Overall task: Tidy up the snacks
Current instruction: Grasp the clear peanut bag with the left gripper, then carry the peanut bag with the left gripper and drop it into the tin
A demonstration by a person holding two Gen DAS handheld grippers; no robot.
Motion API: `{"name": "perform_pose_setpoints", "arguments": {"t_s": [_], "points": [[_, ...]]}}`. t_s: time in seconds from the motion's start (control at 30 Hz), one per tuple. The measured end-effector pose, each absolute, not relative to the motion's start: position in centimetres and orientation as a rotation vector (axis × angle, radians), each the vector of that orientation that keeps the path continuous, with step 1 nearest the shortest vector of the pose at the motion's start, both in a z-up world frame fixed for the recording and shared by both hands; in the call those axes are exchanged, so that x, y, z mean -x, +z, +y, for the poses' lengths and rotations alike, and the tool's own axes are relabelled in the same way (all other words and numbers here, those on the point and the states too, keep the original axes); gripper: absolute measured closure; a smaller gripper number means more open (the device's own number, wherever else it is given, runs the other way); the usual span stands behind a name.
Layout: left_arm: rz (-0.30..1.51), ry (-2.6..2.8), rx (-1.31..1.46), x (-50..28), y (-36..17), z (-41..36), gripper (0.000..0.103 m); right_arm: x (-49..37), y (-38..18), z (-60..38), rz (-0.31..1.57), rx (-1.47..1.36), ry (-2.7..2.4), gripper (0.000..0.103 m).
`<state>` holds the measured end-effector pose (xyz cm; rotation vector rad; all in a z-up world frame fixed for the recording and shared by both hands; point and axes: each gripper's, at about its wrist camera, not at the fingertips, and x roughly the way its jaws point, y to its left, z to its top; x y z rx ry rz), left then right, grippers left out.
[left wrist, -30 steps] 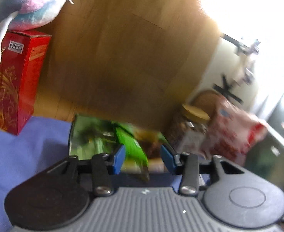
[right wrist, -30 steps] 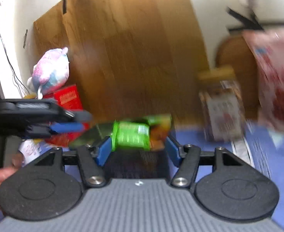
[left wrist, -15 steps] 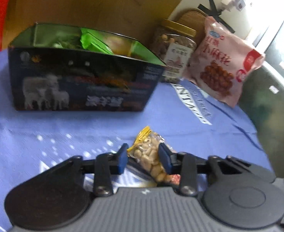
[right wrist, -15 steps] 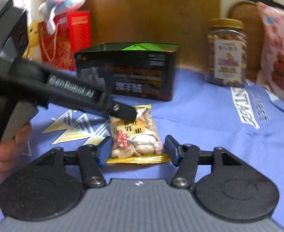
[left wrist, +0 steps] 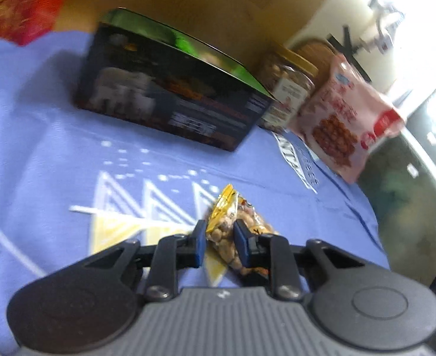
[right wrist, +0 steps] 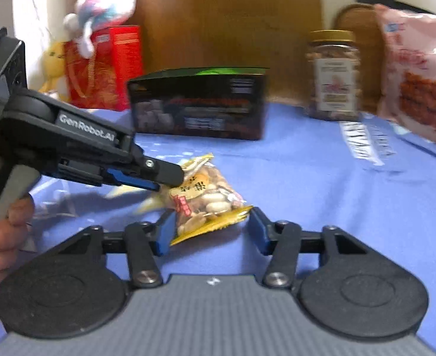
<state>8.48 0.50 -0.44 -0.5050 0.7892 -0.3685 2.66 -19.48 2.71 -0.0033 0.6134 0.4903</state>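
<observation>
Yellow-edged peanut packet [left wrist: 228,231] sits pinched in the left hand-held gripper [left wrist: 219,244].

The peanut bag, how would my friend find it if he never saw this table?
Start at the blue tablecloth, then the dark box at its back. In front of it lies the peanut bag, pinched by the left gripper. It is the only small clear packet with yellow edges.
</observation>
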Motion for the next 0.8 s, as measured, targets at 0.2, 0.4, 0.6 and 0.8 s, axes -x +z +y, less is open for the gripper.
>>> {"name": "perform_pose_setpoints", "arguments": {"t_s": [0.2,0.4,0.6,0.8], "points": [[0.707,-0.357,0.506,-7.5,2.0,3.1,0.083,-2.6,4.1,-17.0,0.535,-0.008,0.524,0.054],[0.567,-0.335,0.451,-11.4,7.6,5.5,0.083,-7.3,8.5,-13.7,0.402,0.044,0.541,0.054],[0.523,-0.248,0.413,-17.5,9.3,6.8,0.083,-15.4,10.2,-11.1,0.399,0.061,0.543,0.054],[0.582,-0.106,0.299,-20.0,7.7,6.0,0.08,-18.5,8.6,-10.6,0.471,0.013,0.495,0.044]]}}
